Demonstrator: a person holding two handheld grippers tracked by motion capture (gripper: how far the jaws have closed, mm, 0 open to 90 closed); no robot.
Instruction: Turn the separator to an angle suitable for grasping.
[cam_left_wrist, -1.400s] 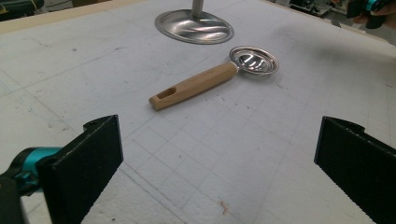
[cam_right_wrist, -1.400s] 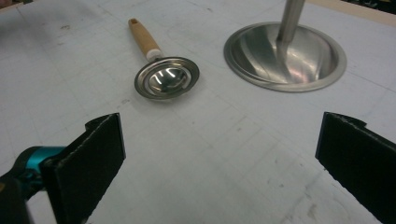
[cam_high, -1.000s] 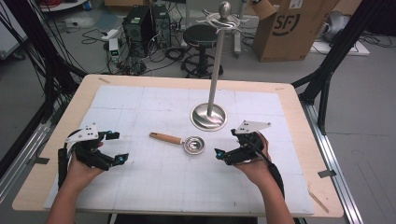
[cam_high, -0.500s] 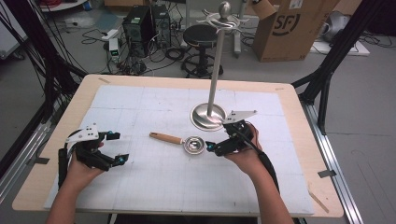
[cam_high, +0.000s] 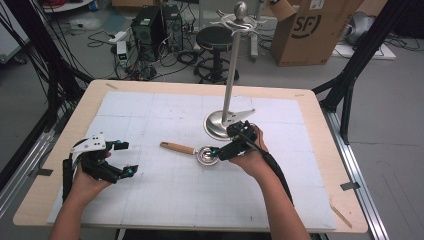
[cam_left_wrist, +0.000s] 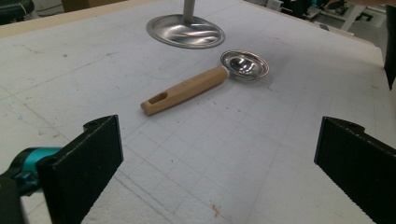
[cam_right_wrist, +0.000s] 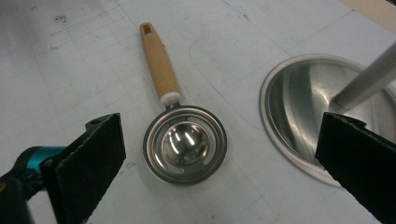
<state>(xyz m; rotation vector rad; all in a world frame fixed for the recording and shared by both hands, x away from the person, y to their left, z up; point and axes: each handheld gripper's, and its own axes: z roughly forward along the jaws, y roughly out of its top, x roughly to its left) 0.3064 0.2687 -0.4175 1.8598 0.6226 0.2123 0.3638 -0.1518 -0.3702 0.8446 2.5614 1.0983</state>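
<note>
One steel strainer spoon with a slotted pale wooden handle (cam_right_wrist: 182, 126) lying flat mid-table, one round-based metal stand (cam_high: 227, 120) just beyond, my right gripper (cam_high: 220, 152) wide over its bowl, my left gripper (cam_high: 125, 159) wide, well apart.

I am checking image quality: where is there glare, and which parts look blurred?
Right gripper view: bright glare in the scoop bowl and streaks on the stand base; the near jaws look soft. Left gripper view: reflections on the stand base, jaws blurred. High view: even lighting, slightly soft overall, faint shadows.
</note>
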